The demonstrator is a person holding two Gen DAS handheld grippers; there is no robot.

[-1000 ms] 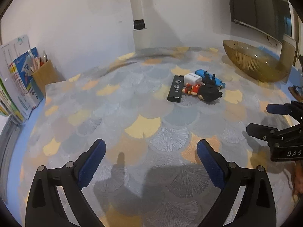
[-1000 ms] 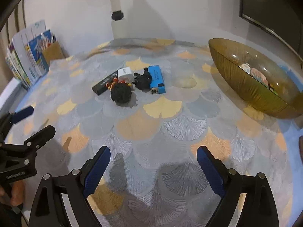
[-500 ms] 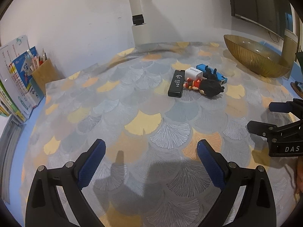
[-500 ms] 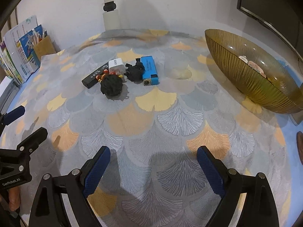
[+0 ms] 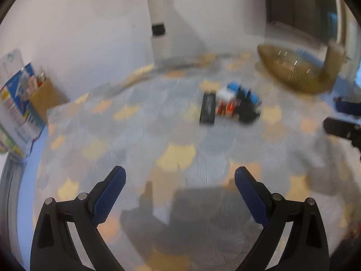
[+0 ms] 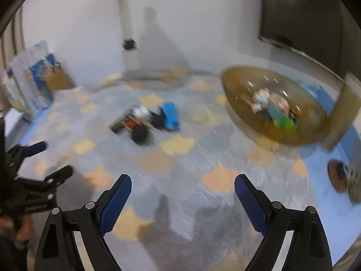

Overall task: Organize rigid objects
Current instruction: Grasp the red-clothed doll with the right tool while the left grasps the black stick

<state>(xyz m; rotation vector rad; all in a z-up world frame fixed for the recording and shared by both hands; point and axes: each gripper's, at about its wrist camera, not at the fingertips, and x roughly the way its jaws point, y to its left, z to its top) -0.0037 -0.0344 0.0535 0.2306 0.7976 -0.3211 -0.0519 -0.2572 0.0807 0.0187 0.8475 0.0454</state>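
Hanging above the patterned worktop (image 5: 176, 158), the left claw (image 5: 180, 176) stands wide open, nothing between its blue pads. Right claw (image 6: 182, 183) likewise spread wide and empty, over the near part of the worktop. Both views blurred. Beyond the claws, toward the middle of the worktop, a small cluster lies bunched together: black flat bar (image 5: 207, 107), white block (image 5: 225, 94), blue box (image 6: 171, 115), dark-headed figurine with red (image 6: 140, 133); which pieces touch is unclear. Amber ribbed bowl (image 6: 275, 113) sits near the right edge, well apart from the cluster, with several small coloured items inside. Books and a brown holder (image 5: 45, 97) stand at the far left corner.
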